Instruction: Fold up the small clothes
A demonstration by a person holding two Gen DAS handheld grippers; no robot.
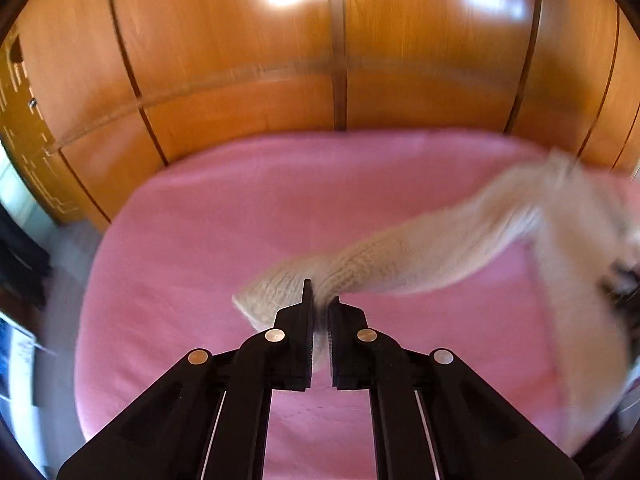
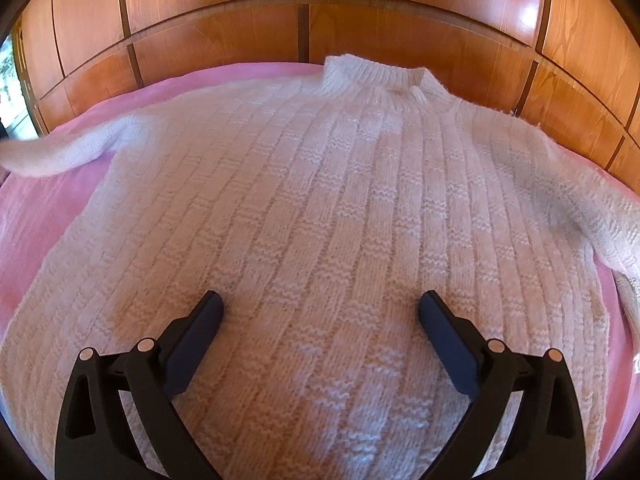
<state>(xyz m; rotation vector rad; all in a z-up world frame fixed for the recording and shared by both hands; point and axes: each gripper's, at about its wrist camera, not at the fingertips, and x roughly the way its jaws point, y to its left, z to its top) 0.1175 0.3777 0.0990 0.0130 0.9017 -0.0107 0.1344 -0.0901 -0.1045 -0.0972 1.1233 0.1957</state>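
A white knitted sweater (image 2: pixel 320 200) lies flat on a pink bed sheet (image 2: pixel 40 216), collar (image 2: pixel 372 74) at the far side. My right gripper (image 2: pixel 320 304) is open and hovers over the sweater's lower body, holding nothing. My left gripper (image 1: pixel 321 300) is shut on the cuff of the sweater's left sleeve (image 1: pixel 420 256) and holds it lifted above the sheet (image 1: pixel 200 240). The sleeve stretches right toward the blurred sweater body (image 1: pixel 580 280). That sleeve shows at the left edge of the right wrist view (image 2: pixel 52 152). The other sleeve (image 2: pixel 592 208) lies at the right.
Wooden wardrobe doors (image 1: pixel 340 60) stand right behind the bed in both views (image 2: pixel 304 12). The bed's left edge drops to the floor (image 1: pixel 60 280). The right gripper shows as a dark blurred shape at the right edge of the left wrist view (image 1: pixel 624 284).
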